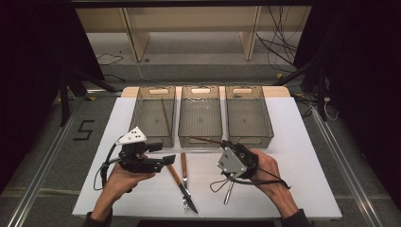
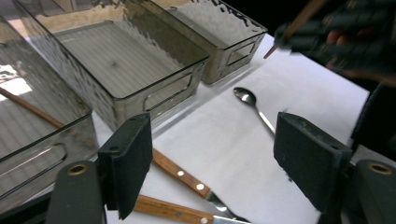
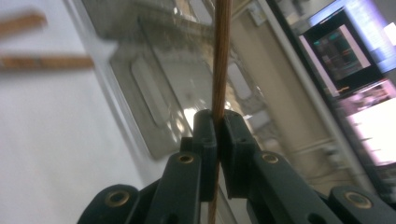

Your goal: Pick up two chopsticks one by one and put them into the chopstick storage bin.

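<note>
My right gripper (image 1: pixel 223 143) (image 3: pixel 218 123) is shut on a thin wooden chopstick (image 1: pixel 204 139) (image 3: pixel 222 56), held above the table just in front of the middle bin (image 1: pixel 182 124). The stick points left in the high view. My left gripper (image 1: pixel 169 158) (image 2: pixel 217 158) is open with nothing between its jaws. It hovers over the white table, aimed right at two wooden-handled utensils (image 1: pixel 176 177) (image 2: pixel 180 173). In the left gripper view the right gripper (image 2: pixel 327 37) shows at the top right with the chopstick (image 2: pixel 299 21).
Three clear grey bins stand side by side at the back; the left bin (image 1: pixel 137 113) holds another chopstick (image 1: pixel 165 116) (image 2: pixel 28 107). A metal spoon (image 1: pixel 229 191) (image 2: pixel 252 105) lies under my right hand. The second wooden-handled utensil (image 1: pixel 185 175) lies beside the first.
</note>
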`<state>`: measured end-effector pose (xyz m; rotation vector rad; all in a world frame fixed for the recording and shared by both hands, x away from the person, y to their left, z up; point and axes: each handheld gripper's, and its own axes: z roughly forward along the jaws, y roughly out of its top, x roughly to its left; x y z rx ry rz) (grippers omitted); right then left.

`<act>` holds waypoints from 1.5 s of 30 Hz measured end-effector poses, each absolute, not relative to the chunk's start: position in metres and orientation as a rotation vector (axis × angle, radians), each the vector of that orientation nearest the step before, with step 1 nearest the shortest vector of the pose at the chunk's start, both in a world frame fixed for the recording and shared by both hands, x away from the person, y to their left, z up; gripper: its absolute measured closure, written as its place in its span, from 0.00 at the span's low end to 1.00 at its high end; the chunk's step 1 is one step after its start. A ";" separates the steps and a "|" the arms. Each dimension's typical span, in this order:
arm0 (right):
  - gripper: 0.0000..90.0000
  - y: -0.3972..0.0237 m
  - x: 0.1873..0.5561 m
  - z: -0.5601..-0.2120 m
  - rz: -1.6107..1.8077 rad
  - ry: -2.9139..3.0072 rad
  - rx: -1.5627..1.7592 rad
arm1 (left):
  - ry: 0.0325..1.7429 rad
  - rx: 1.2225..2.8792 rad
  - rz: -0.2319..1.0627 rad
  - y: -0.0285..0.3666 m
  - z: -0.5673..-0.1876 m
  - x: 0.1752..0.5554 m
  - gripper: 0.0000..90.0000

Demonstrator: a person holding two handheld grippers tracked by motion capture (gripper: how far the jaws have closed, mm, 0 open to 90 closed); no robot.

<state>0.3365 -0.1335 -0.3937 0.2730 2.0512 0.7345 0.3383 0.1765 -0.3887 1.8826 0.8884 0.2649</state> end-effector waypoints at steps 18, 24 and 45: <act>0.95 -0.125 0.409 -0.352 1.447 2.292 0.929 | 0.907 1.828 0.337 0.182 -0.442 0.325 0.28; 0.95 -0.106 0.434 -0.351 1.544 2.340 1.082 | 0.926 1.821 0.358 0.188 -0.459 0.318 0.28; 0.95 -0.036 0.493 -0.349 1.691 2.363 1.340 | 0.954 1.811 0.444 0.195 -0.475 0.301 0.27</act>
